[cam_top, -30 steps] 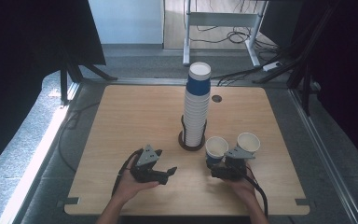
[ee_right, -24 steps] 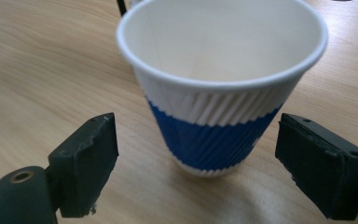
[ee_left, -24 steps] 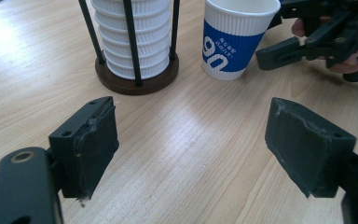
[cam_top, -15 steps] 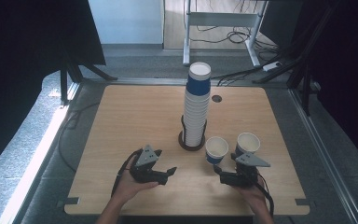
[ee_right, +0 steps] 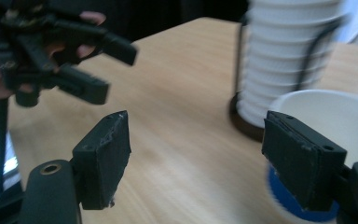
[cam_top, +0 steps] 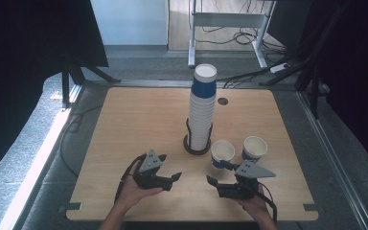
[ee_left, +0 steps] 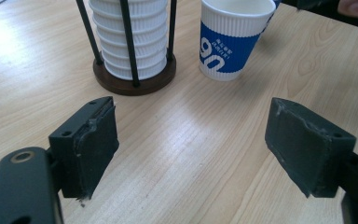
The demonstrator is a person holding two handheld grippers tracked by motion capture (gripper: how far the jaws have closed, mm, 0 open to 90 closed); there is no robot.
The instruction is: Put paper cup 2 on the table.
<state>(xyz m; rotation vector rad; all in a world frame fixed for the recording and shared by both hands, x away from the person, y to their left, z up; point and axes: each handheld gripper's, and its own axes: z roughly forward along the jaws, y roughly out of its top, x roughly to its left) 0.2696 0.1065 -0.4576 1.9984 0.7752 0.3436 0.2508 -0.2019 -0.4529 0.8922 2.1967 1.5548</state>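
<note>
A light wooden table [cam_top: 139, 124] with rounded corners stands on grey carpet, with dark curtains to both sides and a white metal frame with trailing cables behind it. Near the table's middle a tall cup stack [cam_top: 201, 110] rises upright in a round wire holder [cam_top: 196, 145], its long axis vertical, its top cup blue-banded.

Just right of the holder stand two single paper cups, mouths up: the near cup [cam_top: 222, 153] and, beside it but apart, the far cup [cam_top: 254, 148]. Both are upright, white inside with a blue band.

The left gripper [cam_top: 171, 178] rests low near the front edge, jaws pointing right toward the cups, spread with bare wood between them. The right gripper [cam_top: 215, 184] lies in front of the two cups, pointing left; its jaws have just been closing, yet stand apart with nothing pinched. In the blurred right gripper view a cup sits behind its right jaw, probably not touching.
</note>
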